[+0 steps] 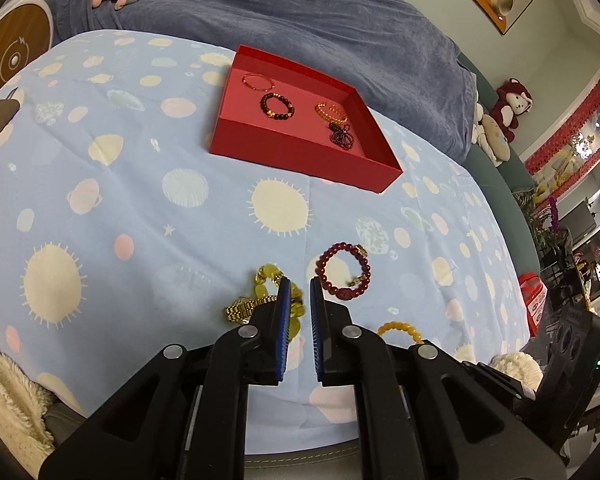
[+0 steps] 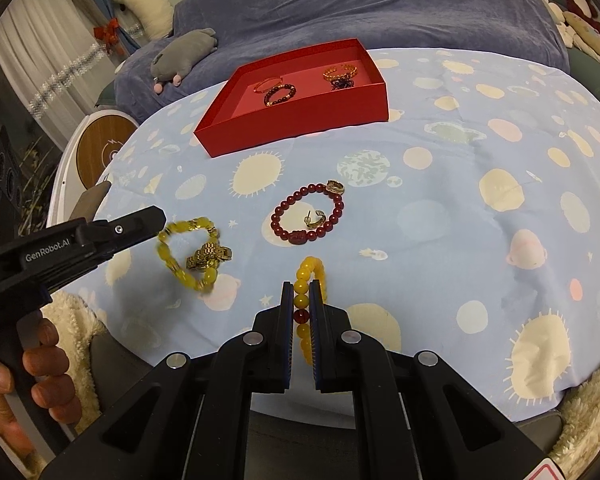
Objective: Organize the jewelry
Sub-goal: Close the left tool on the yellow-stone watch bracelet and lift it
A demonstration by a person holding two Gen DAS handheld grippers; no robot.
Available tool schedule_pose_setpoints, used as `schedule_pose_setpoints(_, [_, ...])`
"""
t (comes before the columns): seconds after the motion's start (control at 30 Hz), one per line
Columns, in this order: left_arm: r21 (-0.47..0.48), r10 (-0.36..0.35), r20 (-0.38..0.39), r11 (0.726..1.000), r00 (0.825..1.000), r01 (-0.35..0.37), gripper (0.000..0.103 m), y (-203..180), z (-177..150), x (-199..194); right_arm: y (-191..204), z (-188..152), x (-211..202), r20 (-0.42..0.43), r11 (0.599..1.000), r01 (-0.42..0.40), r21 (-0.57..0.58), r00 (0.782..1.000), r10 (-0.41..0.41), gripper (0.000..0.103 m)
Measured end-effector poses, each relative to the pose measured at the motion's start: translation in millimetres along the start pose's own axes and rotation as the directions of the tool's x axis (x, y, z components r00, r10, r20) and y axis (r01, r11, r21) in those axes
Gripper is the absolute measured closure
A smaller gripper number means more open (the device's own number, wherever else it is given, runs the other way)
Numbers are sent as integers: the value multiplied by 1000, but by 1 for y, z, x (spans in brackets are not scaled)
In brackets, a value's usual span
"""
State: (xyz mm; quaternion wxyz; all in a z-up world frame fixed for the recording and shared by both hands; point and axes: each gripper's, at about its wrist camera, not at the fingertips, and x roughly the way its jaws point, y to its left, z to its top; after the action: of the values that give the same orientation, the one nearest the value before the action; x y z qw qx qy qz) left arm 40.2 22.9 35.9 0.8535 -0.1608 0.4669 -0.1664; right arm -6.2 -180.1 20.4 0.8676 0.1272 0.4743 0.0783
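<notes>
An open red tray (image 1: 300, 148) (image 2: 300, 120) sits far back on the spotted blue cloth and holds several bracelets. My right gripper (image 2: 303, 285) is shut on an orange-yellow bead bracelet (image 2: 301, 300) just above the cloth. My left gripper (image 1: 300, 281) (image 2: 158, 218) has its jaws almost together. A yellow bead bracelet (image 1: 268, 274) (image 2: 180, 270), tangled with a gold chain (image 2: 208, 258), lies against its left finger and is blurred in the right wrist view. Whether a bead is pinched I cannot tell. A dark red bead bracelet (image 1: 323, 280) (image 2: 278, 220) lies ahead with a gold earring (image 2: 318, 218) inside it.
A blue blanket (image 2: 380, 8) with a grey plush toy (image 2: 184, 54) lies behind the tray. A round wooden disc (image 2: 100, 148) stands at the left edge. Fluffy cream fabric (image 2: 592, 420) borders the near corners. A person's hand (image 2: 36, 364) grips the left tool's handle.
</notes>
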Motion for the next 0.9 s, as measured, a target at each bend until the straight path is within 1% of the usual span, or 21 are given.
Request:
schedule_pose_setpoints(0.07, [-3, 20, -4, 1000, 1000, -20, 76, 3, -3, 0, 0, 0, 1, -2, 1000, -1, 3, 1000, 1, 96])
schedule_pose_setpoints(0.1, [-7, 40, -5, 999, 999, -41, 55, 6, -4, 0, 0, 0, 2, -3, 1000, -1, 4, 1000, 1, 95])
schedule_pose_setpoints(0.13, [-13, 69, 1, 998, 998, -69, 48, 8, -5, 0, 0, 0, 2, -4, 1000, -1, 4, 1000, 1, 96])
schedule_pose_setpoints(0.17, [-19, 79, 10, 997, 997, -79, 48, 12, -6, -2, 0, 0, 3, -6, 1000, -1, 3, 1000, 1, 96])
schedule_pose_setpoints(0.27, [-23, 93, -10, 995, 996, -93, 48, 20, -10, 2, 1, -1, 5, -12, 1000, -3, 0, 1000, 3, 95])
schedule_pose_setpoints(0.37, [20, 134, -32, 991, 990, -133, 50, 23, -13, 10, 2, -2, 6, -15, 1000, -3, -1, 1000, 3, 95])
schedule_pose_setpoints(0.4, [33, 140, -39, 990, 989, -139, 54, 23, -15, 13, 2, -2, 6, -16, 1000, -3, -2, 1000, 3, 95])
schedule_pose_setpoints(0.43, [48, 145, -47, 989, 988, -142, 55, 22, -16, 16, 2, -2, 6, -17, 1000, -2, -1, 1000, 2, 95])
schedule_pose_setpoints(0.6, [121, 141, -57, 984, 988, -133, 58, 11, -18, 32, 1, -3, 7, -21, 1000, -2, 0, 1000, 2, 95])
schedule_pose_setpoints(0.67, [136, 138, -73, 982, 988, -127, 66, 9, -17, 41, 2, -3, 7, -22, 1000, -2, -1, 1000, 2, 95])
schedule_pose_setpoints(0.7, [136, 139, -82, 982, 987, -127, 73, 9, -17, 46, 1, -3, 7, -23, 1000, -1, -1, 1000, 1, 95])
schedule_pose_setpoints(0.8, [143, 133, -71, 982, 989, -122, 76, 8, -16, 48, 0, -3, 8, -25, 1000, -1, 3, 1000, 1, 95])
schedule_pose_setpoints(0.83, [141, 124, -72, 984, 990, -113, 79, 7, -16, 49, 1, -3, 9, -26, 1000, -1, 3, 1000, 1, 95])
schedule_pose_setpoints(0.9, [138, 119, -72, 984, 990, -108, 79, 7, -16, 49, 1, -3, 10, -28, 1000, -1, 4, 1000, 2, 95])
